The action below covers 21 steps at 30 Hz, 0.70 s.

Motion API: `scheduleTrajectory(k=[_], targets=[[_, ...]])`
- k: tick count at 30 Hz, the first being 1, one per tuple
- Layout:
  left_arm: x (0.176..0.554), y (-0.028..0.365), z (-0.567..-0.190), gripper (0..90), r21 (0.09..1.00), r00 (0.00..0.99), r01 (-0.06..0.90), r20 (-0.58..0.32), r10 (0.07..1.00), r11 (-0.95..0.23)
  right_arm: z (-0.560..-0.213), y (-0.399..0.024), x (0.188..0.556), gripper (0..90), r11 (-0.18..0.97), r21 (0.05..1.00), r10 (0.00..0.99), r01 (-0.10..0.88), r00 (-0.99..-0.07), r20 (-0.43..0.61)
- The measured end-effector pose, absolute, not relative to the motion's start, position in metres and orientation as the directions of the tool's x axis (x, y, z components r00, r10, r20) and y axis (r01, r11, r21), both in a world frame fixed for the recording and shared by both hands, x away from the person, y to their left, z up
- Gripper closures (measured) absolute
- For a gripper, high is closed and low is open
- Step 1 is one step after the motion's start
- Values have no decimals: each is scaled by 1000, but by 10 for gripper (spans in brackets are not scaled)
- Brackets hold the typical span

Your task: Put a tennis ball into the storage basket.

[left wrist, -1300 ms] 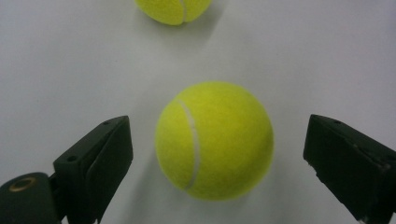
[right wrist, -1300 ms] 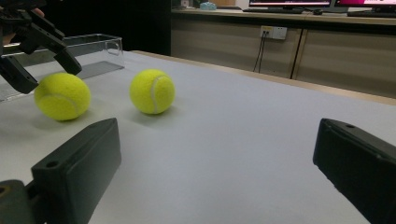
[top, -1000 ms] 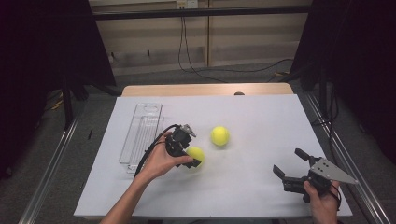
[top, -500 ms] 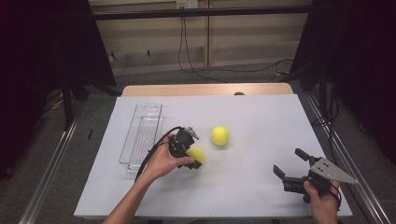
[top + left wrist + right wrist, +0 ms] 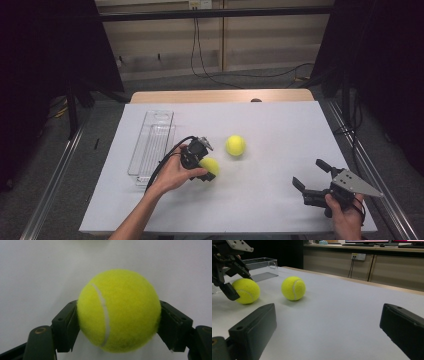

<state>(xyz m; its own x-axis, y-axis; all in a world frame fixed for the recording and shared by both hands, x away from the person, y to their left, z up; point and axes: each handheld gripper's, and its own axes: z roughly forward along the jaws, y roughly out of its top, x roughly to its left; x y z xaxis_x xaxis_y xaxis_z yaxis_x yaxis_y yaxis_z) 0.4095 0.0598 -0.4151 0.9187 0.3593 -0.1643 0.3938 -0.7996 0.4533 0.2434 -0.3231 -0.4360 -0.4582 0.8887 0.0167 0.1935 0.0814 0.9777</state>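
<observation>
A yellow tennis ball (image 5: 118, 310) sits between the two black jaws of my left gripper (image 5: 117, 323), which press on its left and right sides. In the high view this held ball (image 5: 209, 165) is left of the table's centre, and my left gripper (image 5: 207, 170) is shut on it. It appears to rest on the white table (image 5: 260, 200). A second tennis ball (image 5: 235, 145) lies free a short way to its right and farther back. Near the front right, my right gripper (image 5: 314, 176) is open with nothing in it. From there I see both balls, the held ball (image 5: 246, 290) and the free ball (image 5: 293, 288).
A clear plastic tray (image 5: 152, 145) lies along the table's left side, just left of my left hand. A black cable loops from the left gripper over the tray's near end. The table's right edge runs close to my right hand.
</observation>
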Motion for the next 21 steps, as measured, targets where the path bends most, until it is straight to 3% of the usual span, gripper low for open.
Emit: scheduleTrajectory(k=[21], targets=[[403,70,-396,264,570,911,400,-163,378,-718,-436,-323,244,5,81,978,888,193,-459,17]])
